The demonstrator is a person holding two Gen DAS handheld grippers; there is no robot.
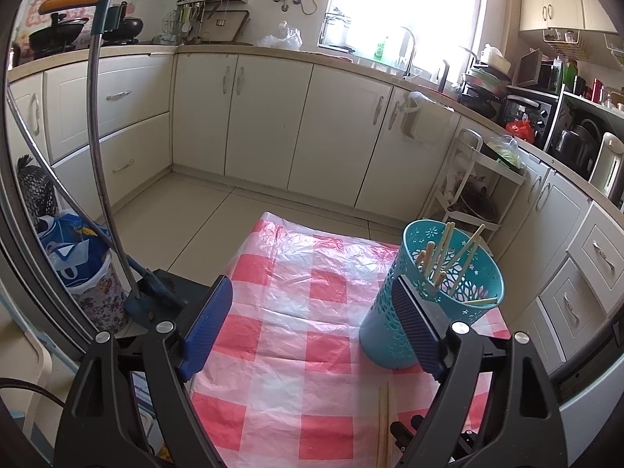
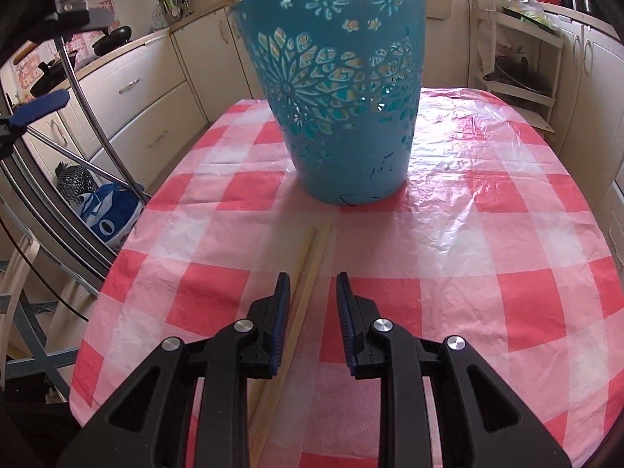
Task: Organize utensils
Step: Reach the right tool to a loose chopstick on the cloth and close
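Observation:
A teal cut-out utensil holder (image 1: 440, 273) stands on the red-and-white checked tablecloth (image 1: 296, 273) with several wooden chopsticks upright in it. My left gripper (image 1: 312, 327) is open wide and empty, its right pad close beside the holder's near wall. In the right wrist view the holder (image 2: 343, 117) stands straight ahead. Two loose chopsticks (image 2: 312, 257) lie side by side on the cloth (image 2: 487, 234) and run back between the fingers of my right gripper (image 2: 312, 300). Its jaws stand narrowly apart; the chopsticks lie near the left pad, not squeezed. The same pair of chopsticks (image 1: 384, 425) shows at the bottom of the left wrist view.
A metal-tube frame (image 1: 97, 156) rises off the table's left edge, with a blue-and-white bag (image 1: 74, 249) in a bin on the floor below it. Cream kitchen cabinets (image 1: 273, 124) line the far walls. A white trolley rack (image 1: 479, 187) stands beyond the table's far right corner.

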